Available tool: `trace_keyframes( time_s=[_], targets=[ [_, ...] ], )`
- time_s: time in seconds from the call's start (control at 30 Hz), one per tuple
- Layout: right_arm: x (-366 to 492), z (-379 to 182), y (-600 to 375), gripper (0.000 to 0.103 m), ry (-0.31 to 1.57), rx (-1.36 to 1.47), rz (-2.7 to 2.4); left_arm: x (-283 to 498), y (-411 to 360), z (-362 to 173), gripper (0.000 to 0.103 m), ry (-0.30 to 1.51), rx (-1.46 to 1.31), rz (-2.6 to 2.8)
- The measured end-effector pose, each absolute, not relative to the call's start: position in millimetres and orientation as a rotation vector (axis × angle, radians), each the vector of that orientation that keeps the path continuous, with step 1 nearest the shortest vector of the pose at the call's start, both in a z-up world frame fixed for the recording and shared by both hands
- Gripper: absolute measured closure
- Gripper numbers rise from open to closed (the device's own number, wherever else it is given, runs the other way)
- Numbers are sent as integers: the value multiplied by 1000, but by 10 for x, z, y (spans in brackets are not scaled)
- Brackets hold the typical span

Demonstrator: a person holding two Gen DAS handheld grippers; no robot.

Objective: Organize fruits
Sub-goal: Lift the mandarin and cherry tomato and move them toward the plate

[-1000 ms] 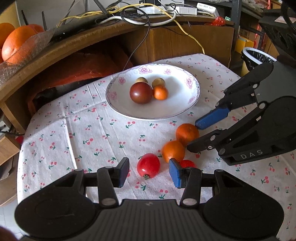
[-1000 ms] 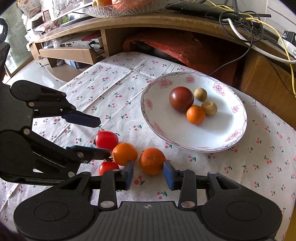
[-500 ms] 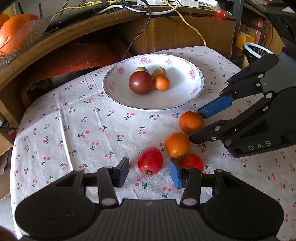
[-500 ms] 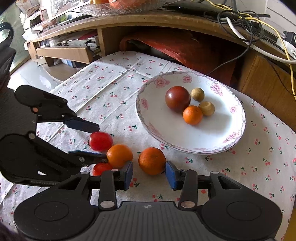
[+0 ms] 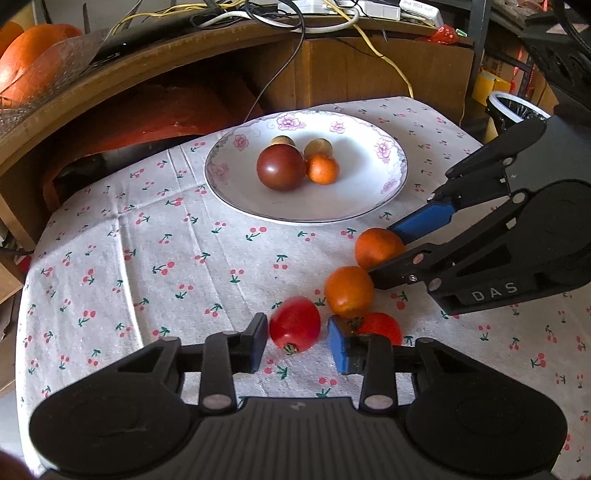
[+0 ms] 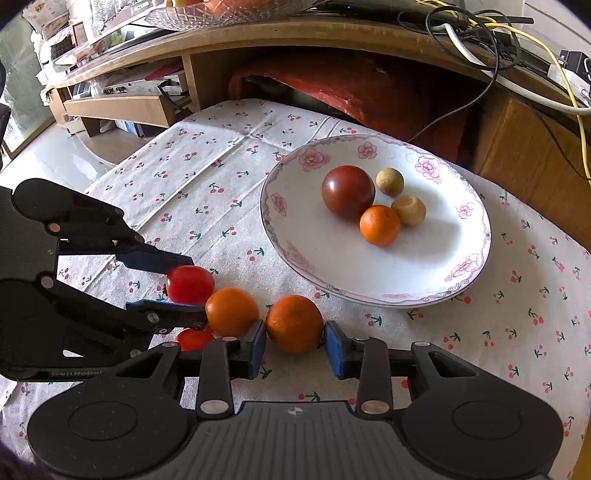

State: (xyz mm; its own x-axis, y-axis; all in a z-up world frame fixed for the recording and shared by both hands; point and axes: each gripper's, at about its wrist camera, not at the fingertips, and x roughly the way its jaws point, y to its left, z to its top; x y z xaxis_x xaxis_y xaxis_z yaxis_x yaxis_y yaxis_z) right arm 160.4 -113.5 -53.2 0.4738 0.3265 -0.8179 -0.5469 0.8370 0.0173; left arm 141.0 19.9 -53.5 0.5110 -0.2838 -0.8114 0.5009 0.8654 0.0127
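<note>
A cherry-print tablecloth (image 5: 147, 258) covers the table. Behind it, a wooden desk (image 6: 332, 40) carries tangled cables (image 5: 295, 14) and a glass bowl (image 6: 221, 14).

We see bare cloth left of the plate (image 5: 397, 173), an open way in. Near us, two oranges (image 5: 349, 291) and tomatoes (image 5: 294, 324) crowd together, leaving the fingers (image 5: 257, 341) little room.

A glossy glazed plate (image 6: 476, 258) and smooth, shiny tomato (image 5: 294, 324) are seen ahead of matt black plastic fingers (image 5: 255, 341), on woven printed cloth (image 5: 147, 258).
</note>
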Motion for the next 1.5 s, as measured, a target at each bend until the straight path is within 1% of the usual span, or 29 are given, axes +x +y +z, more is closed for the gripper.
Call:
trace_keyframes(
  time_s=[0.4, 0.77, 0.93, 1.5],
  targets=[
    [1623, -534, -1117, 73, 931, -255, 533, 1424, 181, -535, 62, 926, 268, -474],
    [1614, -533, -1100, 75, 935, -267, 525, 1420, 164, -531, 63, 927, 278, -461],
    [1597, -524, -1104, 75, 941, -281, 519, 1417, 158, -516, 64, 925, 286, -456],
    [1591, -560, -1088, 75, 954, -289, 514, 1414, 135, -531, 64, 924, 307, -444]
  ],
)
